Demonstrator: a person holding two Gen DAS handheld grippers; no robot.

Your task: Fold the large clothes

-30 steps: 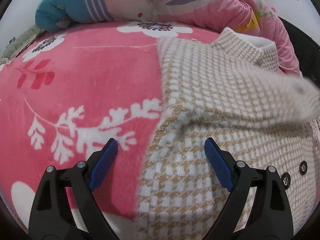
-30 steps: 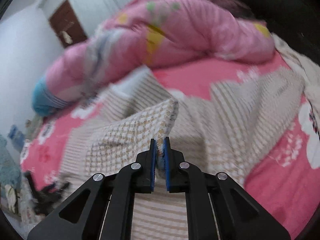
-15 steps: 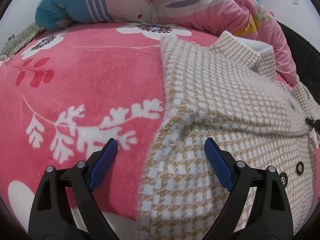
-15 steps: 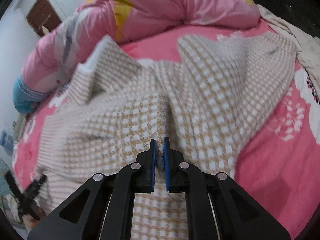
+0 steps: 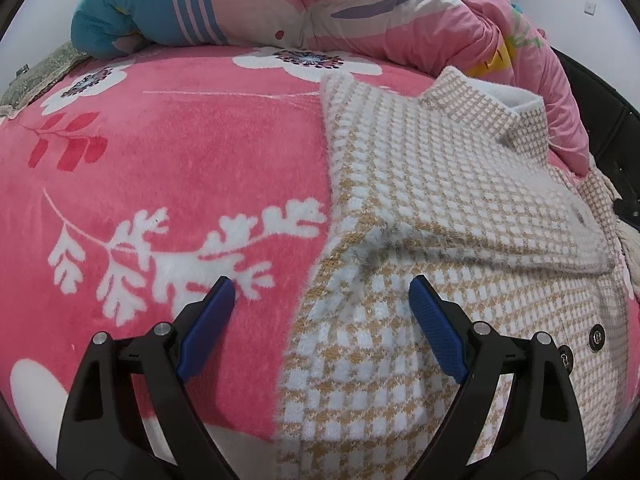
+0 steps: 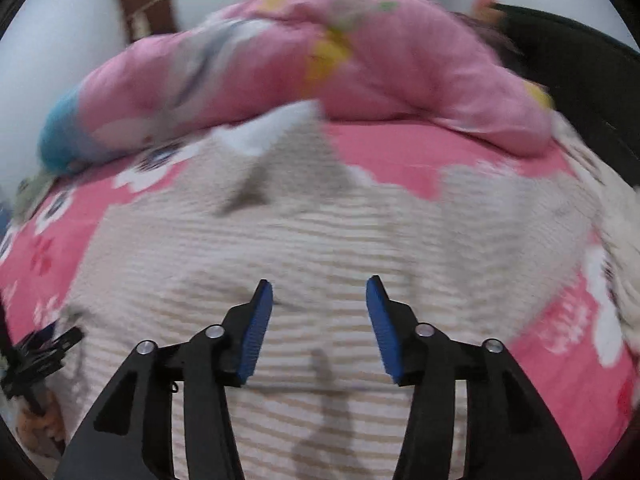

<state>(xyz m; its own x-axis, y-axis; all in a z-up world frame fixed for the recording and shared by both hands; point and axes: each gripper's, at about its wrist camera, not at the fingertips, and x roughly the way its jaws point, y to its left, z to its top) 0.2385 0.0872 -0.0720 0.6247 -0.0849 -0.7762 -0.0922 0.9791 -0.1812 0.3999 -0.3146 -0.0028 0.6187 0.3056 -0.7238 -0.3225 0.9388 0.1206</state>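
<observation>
Left wrist: pink floral blanket (image 5: 168, 160), rolled quilt (image 5: 360, 12) behind.

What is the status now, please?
Left gripper open, right gripper jaws just opened, nothing between. Coat flat on blanket, sleeve folded across. Nothing blocking.

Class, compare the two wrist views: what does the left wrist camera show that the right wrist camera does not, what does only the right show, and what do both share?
Only the left wrist view: sharp houndstooth weave, two dark buttons, the sleeve lying folded across the body, and the left gripper open astride the garment's edge.

Only the right wrist view: a brown door, and the right gripper, whose jaws have just been opening, nothing between them, above blurred fabric.

Both: the checked coat on the pink floral blanket, with the pink quilt behind.
</observation>
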